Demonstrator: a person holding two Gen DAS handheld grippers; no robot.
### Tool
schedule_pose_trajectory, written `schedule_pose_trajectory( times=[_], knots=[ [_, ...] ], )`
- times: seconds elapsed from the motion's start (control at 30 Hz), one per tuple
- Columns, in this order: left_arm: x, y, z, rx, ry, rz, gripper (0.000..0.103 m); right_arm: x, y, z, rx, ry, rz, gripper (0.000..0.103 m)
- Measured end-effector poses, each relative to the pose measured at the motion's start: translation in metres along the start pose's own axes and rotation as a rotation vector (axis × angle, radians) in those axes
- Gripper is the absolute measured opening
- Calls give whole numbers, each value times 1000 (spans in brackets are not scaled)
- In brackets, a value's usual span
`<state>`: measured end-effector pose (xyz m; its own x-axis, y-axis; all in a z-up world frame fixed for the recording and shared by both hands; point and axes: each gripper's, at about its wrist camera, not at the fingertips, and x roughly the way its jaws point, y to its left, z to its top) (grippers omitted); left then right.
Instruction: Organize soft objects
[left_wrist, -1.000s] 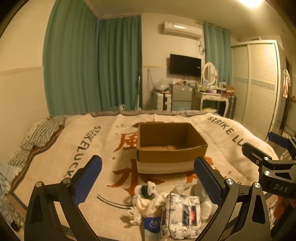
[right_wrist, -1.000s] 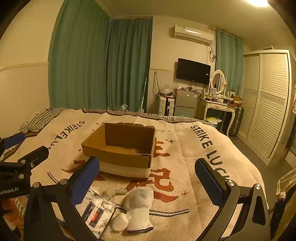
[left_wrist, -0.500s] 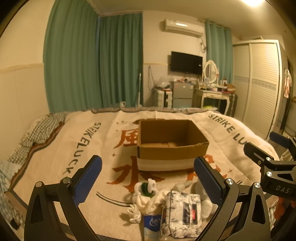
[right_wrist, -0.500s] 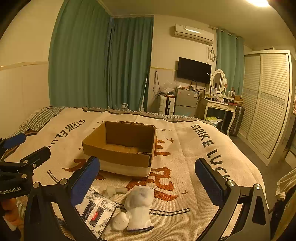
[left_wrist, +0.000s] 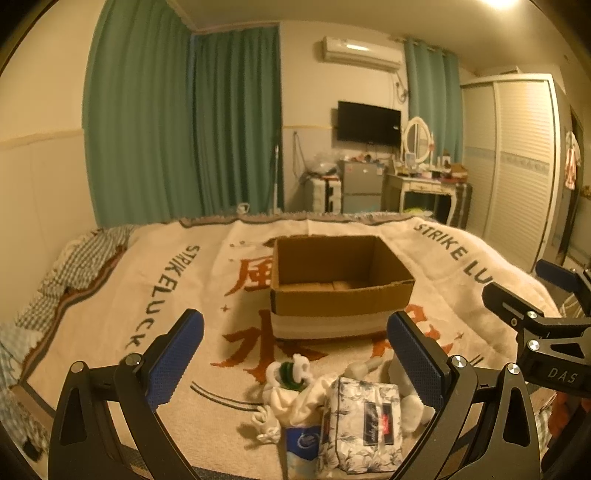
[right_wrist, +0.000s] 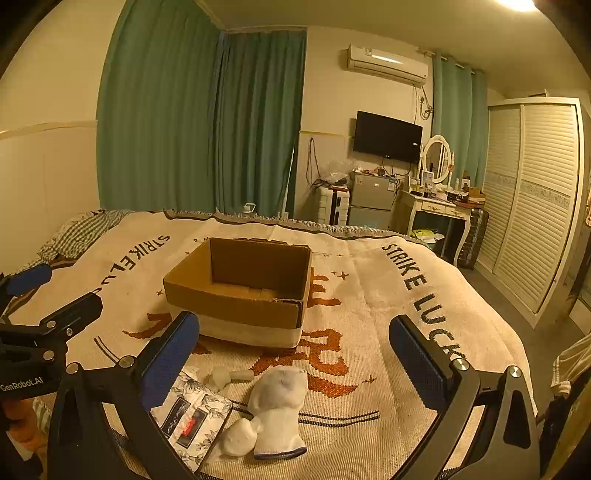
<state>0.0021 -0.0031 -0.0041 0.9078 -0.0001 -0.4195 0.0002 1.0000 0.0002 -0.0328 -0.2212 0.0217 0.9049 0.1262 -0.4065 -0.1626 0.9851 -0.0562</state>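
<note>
An open, empty cardboard box (left_wrist: 340, 284) (right_wrist: 243, 291) stands mid-bed on the printed blanket. Near the front edge lies a pile of soft things: a floral tissue pack (left_wrist: 364, 428) (right_wrist: 192, 421), a crumpled white cloth (left_wrist: 291, 400), a white-and-green toy (left_wrist: 288, 373), a blue-labelled roll (left_wrist: 301, 443) and a white sock (right_wrist: 279, 410). My left gripper (left_wrist: 295, 354) is open and empty above the pile. My right gripper (right_wrist: 295, 354) is open and empty above the sock.
The blanket (left_wrist: 147, 295) covers the bed; a checked pillow (left_wrist: 77, 266) lies at the far left. A dresser with mirror (right_wrist: 439, 199), small fridge (right_wrist: 373, 199) and wardrobe (right_wrist: 535, 206) stand beyond the bed. Each gripper shows at the other view's edge.
Both views have tilted slightly; the box and pile sit a little lower in frame. Nothing on the bed has moved and both grippers stay open.
</note>
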Motion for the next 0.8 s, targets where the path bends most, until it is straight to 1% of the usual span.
schedule_pose_trajectory(
  times=[0.8],
  knots=[
    [-2,-1,-2,5,0,7,101,-1,-1,-1,5,12,0,103]
  ],
)
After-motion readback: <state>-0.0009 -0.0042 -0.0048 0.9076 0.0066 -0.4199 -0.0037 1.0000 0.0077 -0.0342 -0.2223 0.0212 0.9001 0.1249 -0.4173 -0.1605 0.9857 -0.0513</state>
